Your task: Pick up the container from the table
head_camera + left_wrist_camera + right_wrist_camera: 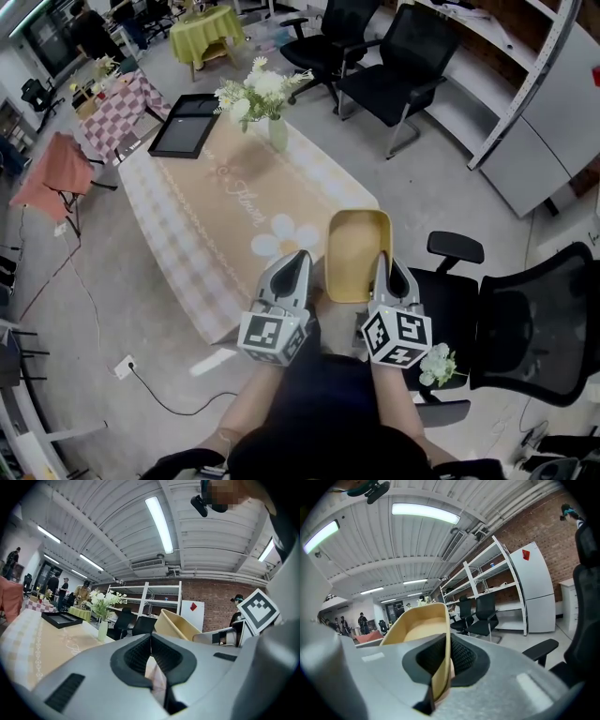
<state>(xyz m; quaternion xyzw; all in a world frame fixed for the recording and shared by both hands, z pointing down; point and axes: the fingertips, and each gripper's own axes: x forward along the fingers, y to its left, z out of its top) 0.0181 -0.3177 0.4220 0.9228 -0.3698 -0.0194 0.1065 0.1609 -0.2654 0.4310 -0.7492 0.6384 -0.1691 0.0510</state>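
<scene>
The container (pixel 356 246) is a shallow yellow tub, held up over the near right corner of the table (pixel 216 234). My right gripper (pixel 385 263) is shut on its near right rim; in the right gripper view the yellow wall (pixel 419 630) runs straight into the closed jaws of that gripper (pixel 448 645). My left gripper (pixel 300 262) hovers just left of the tub, apart from it, over the table's near edge. Its jaws (pixel 151 641) meet with nothing gripped, and the tub (pixel 176 624) shows to its right.
A vase of white flowers (pixel 270 108) and a black tray (pixel 186 127) stand at the table's far end. Black office chairs (pixel 403 56) are beyond it. Another black chair (pixel 525 328) and a small white flower bunch (pixel 436 366) sit close at my right.
</scene>
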